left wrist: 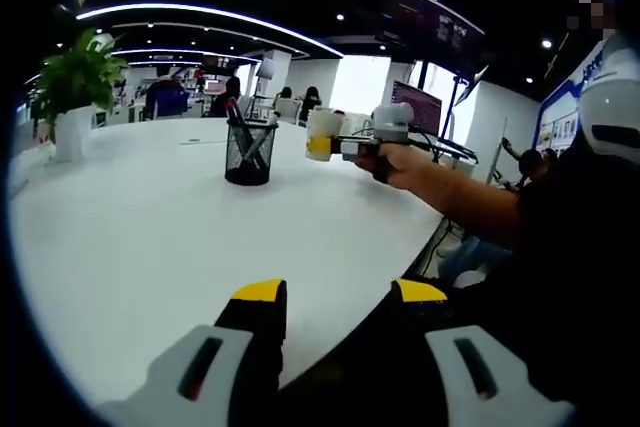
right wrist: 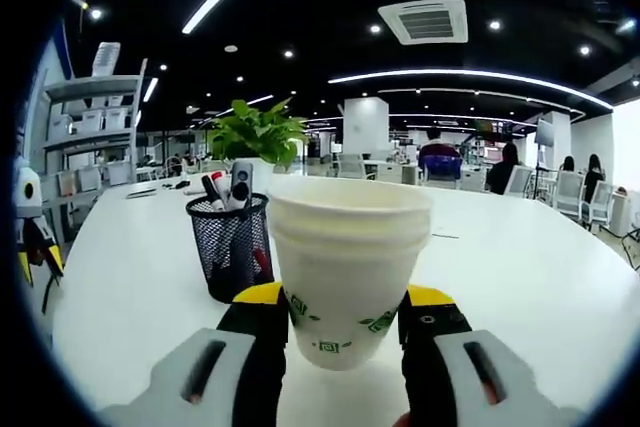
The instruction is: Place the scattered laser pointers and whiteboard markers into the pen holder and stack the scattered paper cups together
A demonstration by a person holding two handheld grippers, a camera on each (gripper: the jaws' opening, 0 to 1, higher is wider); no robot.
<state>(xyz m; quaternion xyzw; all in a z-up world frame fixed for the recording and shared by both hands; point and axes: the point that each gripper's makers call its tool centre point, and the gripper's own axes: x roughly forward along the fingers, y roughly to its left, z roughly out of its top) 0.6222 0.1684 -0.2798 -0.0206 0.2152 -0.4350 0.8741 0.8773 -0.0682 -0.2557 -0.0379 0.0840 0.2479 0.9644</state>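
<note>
1. The stacked paper cups (right wrist: 347,277) sit clamped between the right gripper (right wrist: 345,322) jaws, low on the wall, raised above the white table (right wrist: 520,277). In the left gripper view they show at 1 o'clock of the pen holder.
2. Judged light, thin-walled and easily crushed: hold gently, mid-wall.
3. The mesh pen holder (right wrist: 232,244), at 9 o'clock of the cups, already holds markers (right wrist: 213,192).
4. The left gripper (left wrist: 337,299) hangs spread and empty at the table edge.
5. A potted plant (right wrist: 258,134) stands behind.
</note>
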